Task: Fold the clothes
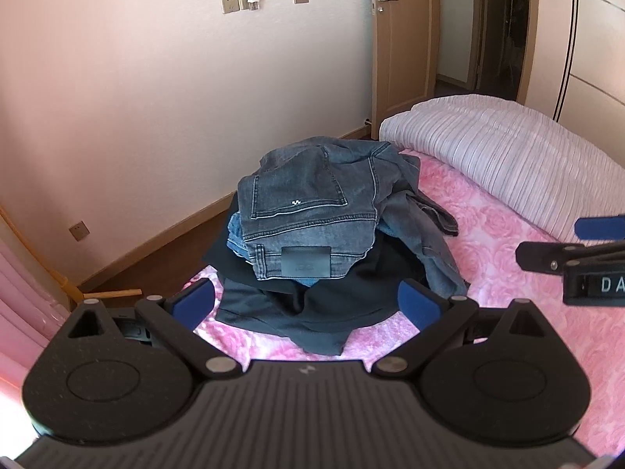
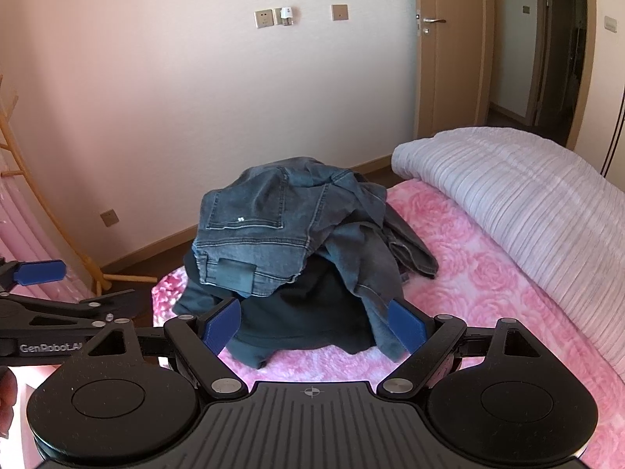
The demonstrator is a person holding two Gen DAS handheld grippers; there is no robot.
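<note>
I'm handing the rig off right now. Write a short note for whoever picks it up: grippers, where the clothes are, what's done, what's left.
Left gripper: open, empty, held short of the pile.
Right gripper: open, empty, also just short of the pile.
Clothes: one heap near the corner of the pink bedspread. Grey jeans lie crumpled on top, back pocket and waist patch up; a black garment sits underneath, and some lighter blue denim shows at the side.
Done: nothing looks folded.
Left: everything. The jeans on top look like the natural first pick. A folded duvet lies further up the bed.

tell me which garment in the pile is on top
The grey jeans with the dark waistband patch; the black garment lies at the bottom, against the pink bedspread.
</note>
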